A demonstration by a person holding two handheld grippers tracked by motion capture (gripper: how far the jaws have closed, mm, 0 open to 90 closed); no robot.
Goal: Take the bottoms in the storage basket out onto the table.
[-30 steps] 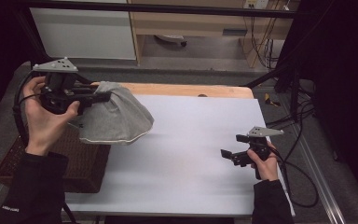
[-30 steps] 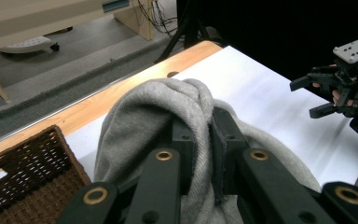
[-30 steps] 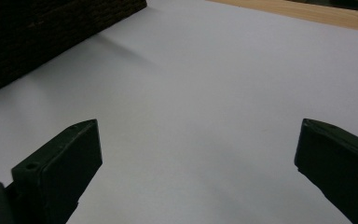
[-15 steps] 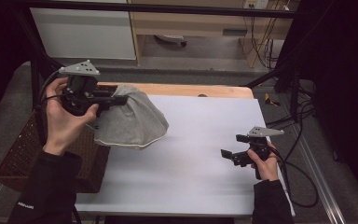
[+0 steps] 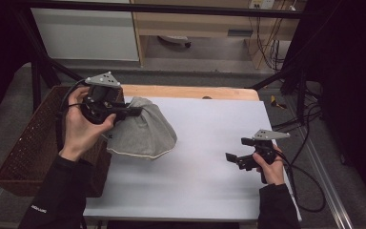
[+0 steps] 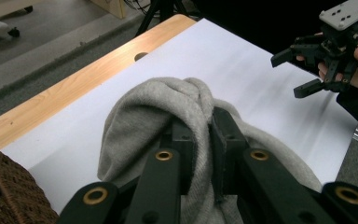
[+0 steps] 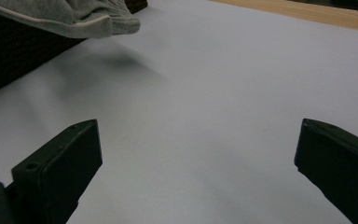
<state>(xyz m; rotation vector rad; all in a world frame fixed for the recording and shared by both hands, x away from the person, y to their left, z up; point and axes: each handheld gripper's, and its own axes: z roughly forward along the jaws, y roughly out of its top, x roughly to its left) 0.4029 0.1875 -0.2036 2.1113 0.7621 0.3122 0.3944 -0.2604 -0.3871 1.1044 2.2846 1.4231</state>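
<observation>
Fabric fills the narrow gap between the jaws of our left gripper [image 6: 203, 140]: they are clamped on a bunched fold of the grey garment [image 6: 168, 112], pads pressing it from both sides. From above, that left gripper [image 5: 132, 112] holds the grey garment [image 5: 145, 136] over the table's [image 5: 209, 191] left part, the cloth hanging down with its pale hem just above the white surface, beside the wicker basket [image 5: 33, 143] that stands against the table's left edge. Our right gripper [image 5: 233, 160] sits near the table's right edge, well apart from the garment, its jaws spread wide with nothing between them; in the right gripper view its fingers [image 7: 60, 163] frame only bare white tabletop, the garment's hem [image 7: 84, 23] far beyond them.
</observation>
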